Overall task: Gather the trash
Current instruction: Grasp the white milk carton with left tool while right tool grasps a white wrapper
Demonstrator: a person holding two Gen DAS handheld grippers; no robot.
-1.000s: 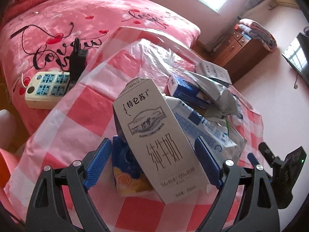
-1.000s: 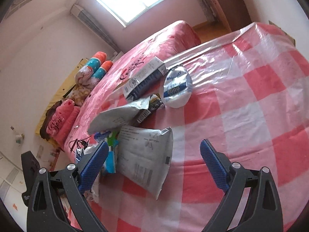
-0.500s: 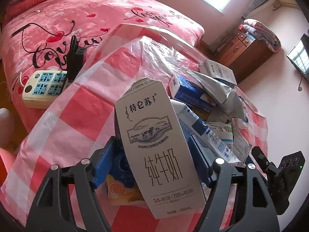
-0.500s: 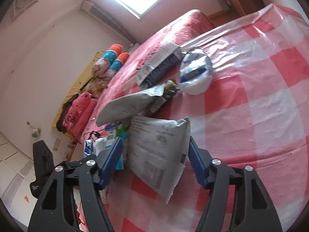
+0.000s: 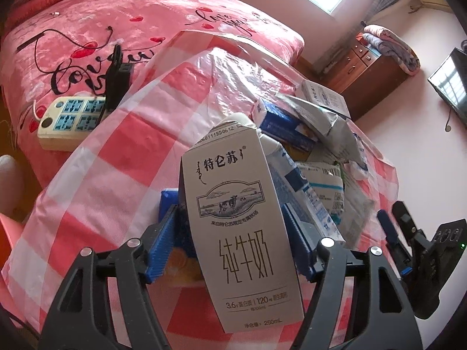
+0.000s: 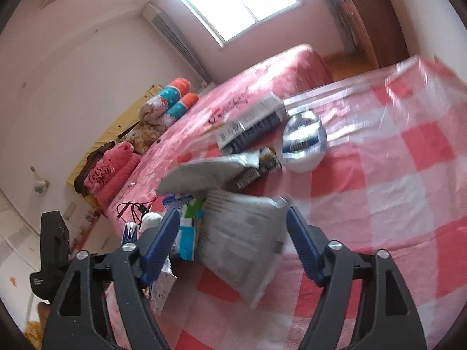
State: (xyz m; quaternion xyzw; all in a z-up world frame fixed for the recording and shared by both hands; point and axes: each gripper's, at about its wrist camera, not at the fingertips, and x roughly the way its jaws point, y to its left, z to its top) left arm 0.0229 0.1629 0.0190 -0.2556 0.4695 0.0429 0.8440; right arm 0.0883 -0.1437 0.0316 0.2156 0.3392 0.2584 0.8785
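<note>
My left gripper [image 5: 233, 242] is shut on a tall white milk carton [image 5: 236, 227] with black lettering, held upright over the red-and-white checked tablecloth [image 5: 116, 157]. Behind it lies a heap of trash: blue cartons [image 5: 286, 128], a grey crumpled bag [image 5: 321, 116] and a white box [image 5: 324, 96]. In the right wrist view, my right gripper [image 6: 233, 248] has its blue pads on both sides of a grey plastic mailer bag [image 6: 242, 239] lying on the cloth. Its jaws stand partly closed. A round blue-and-white packet [image 6: 303, 143] and a dark carton [image 6: 254, 125] lie farther back.
A bed with a pink cover [image 5: 87, 29] stands beside the table, with a white power strip [image 5: 70, 119] and black charger [image 5: 116, 78] on it. A wooden dresser [image 5: 364, 70] and a TV [image 5: 452, 84] are at the right. The right gripper's body [image 5: 423, 248] shows in the left view.
My left gripper closed from wide open onto the milk carton and lifted it slightly. My right gripper narrowed around the grey mailer bag and moved closer to it.
</note>
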